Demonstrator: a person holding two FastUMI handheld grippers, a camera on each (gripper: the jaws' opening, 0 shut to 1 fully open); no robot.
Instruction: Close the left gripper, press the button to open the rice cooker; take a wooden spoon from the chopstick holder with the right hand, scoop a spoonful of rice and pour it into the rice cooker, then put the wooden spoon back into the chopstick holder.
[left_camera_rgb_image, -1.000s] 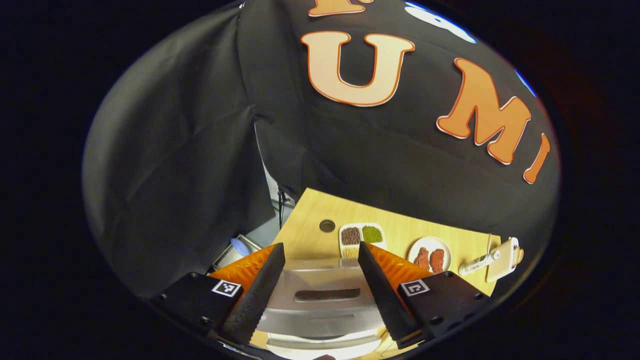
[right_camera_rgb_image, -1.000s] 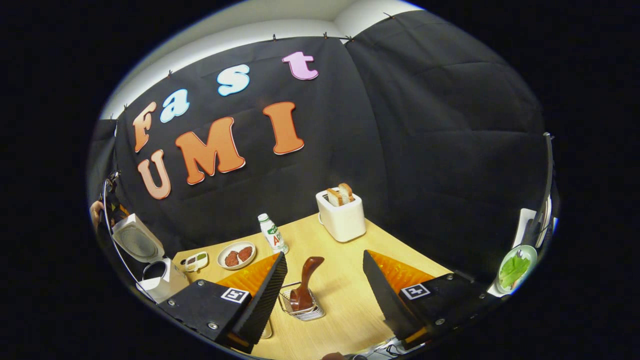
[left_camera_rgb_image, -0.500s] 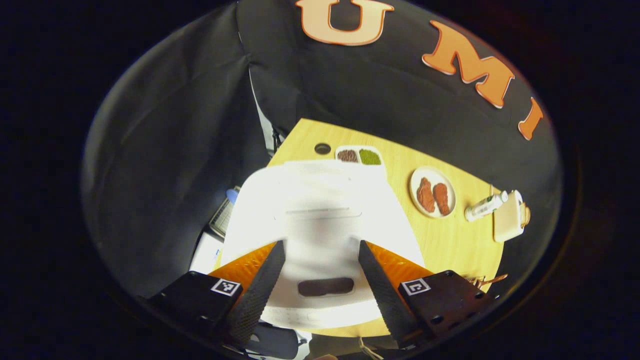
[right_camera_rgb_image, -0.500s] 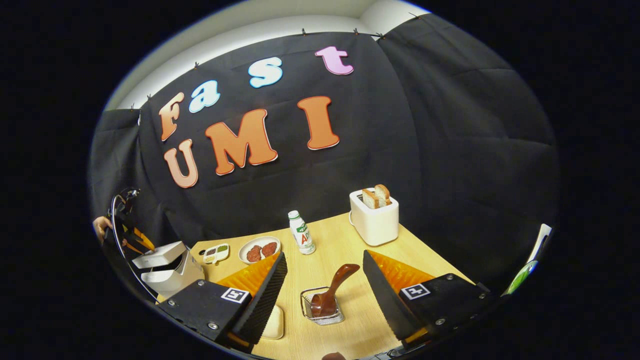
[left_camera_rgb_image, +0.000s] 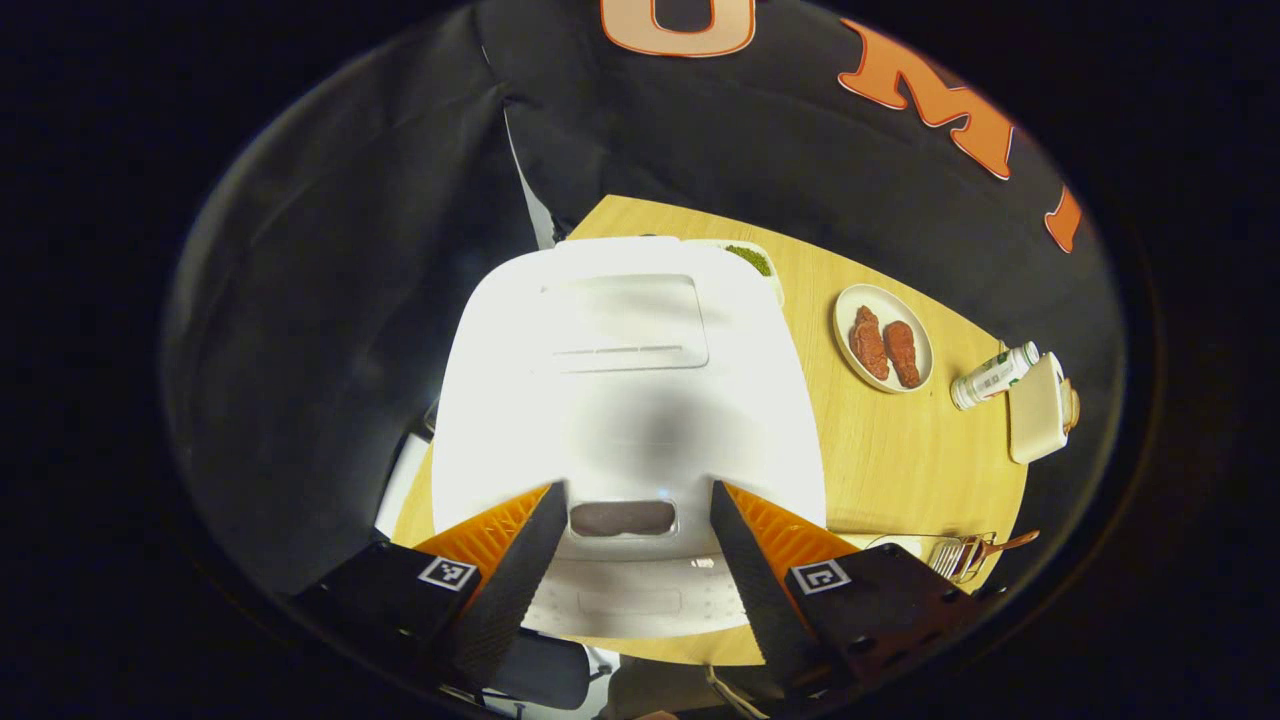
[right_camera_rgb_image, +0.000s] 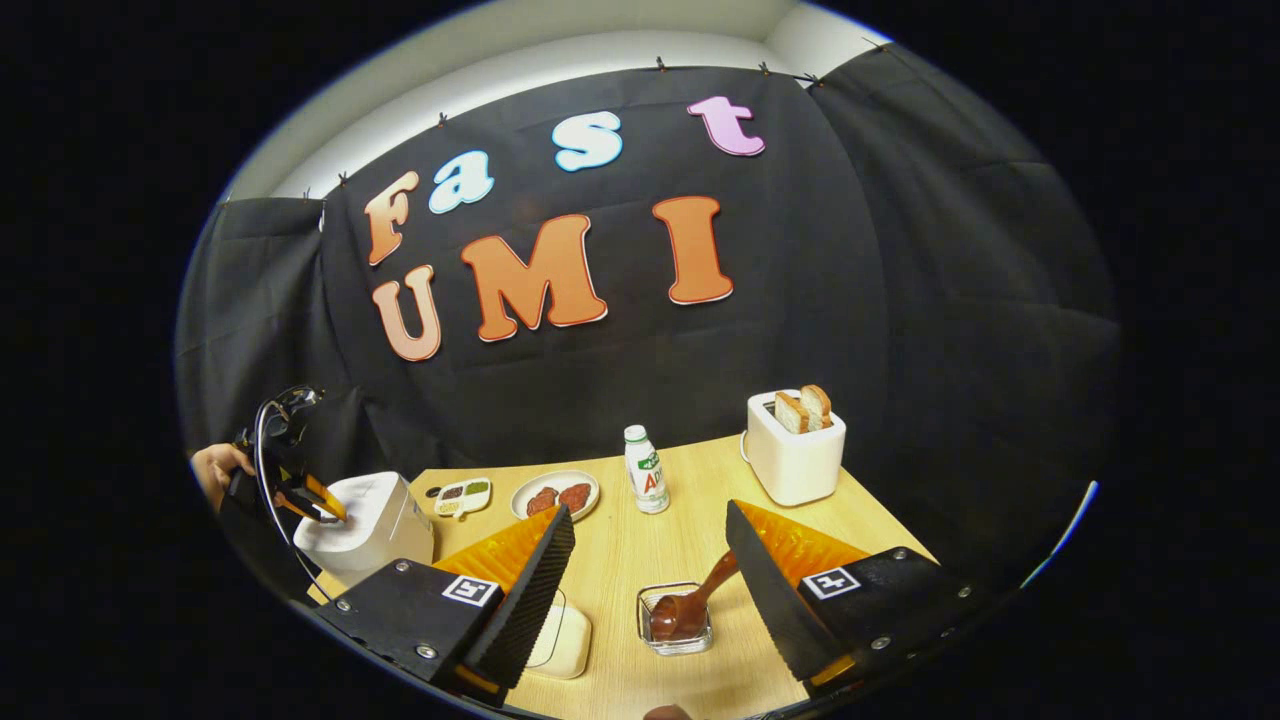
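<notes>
squarely over the lid, fingers apart

my left gripper (left_camera_rgb_image: 638, 530) hangs above the rice cooker (left_camera_rgb_image: 625, 390), looking almost straight down on its shut white lid. the dark oblong button (left_camera_rgb_image: 622, 518) sits at the front edge of that lid, right between my two fingers, its long axis running across from one finger to the other. so the target lies dead ahead and a little below the tips, with nothing in between. the fingers stand wide, well clear of each other and holding nothing; the task wants them brought together before the press, so i judge that closing comes first, then a short push down along the line i already have.

from the right gripper view, the same cooker (right_camera_rgb_image: 365, 520) stands at the far left end of the table (right_camera_rgb_image: 640, 560), with the person's hand (right_camera_rgb_image: 215, 470) holding the other tool just above it. my right gripper (right_camera_rgb_image: 645, 590) is also spread wide and empty. the wooden spoon (right_camera_rgb_image: 695, 605) lies just ahead of it, bowl down in the wire chopstick holder (right_camera_rgb_image: 675, 620), handle leaning up and to the right toward my right finger. the right side is clearly the nearer one for the spoon, and the left for the button.

a pale tub (right_camera_rgb_image: 560, 640) rests beside the holder; i cannot tell what is in it.
</notes>
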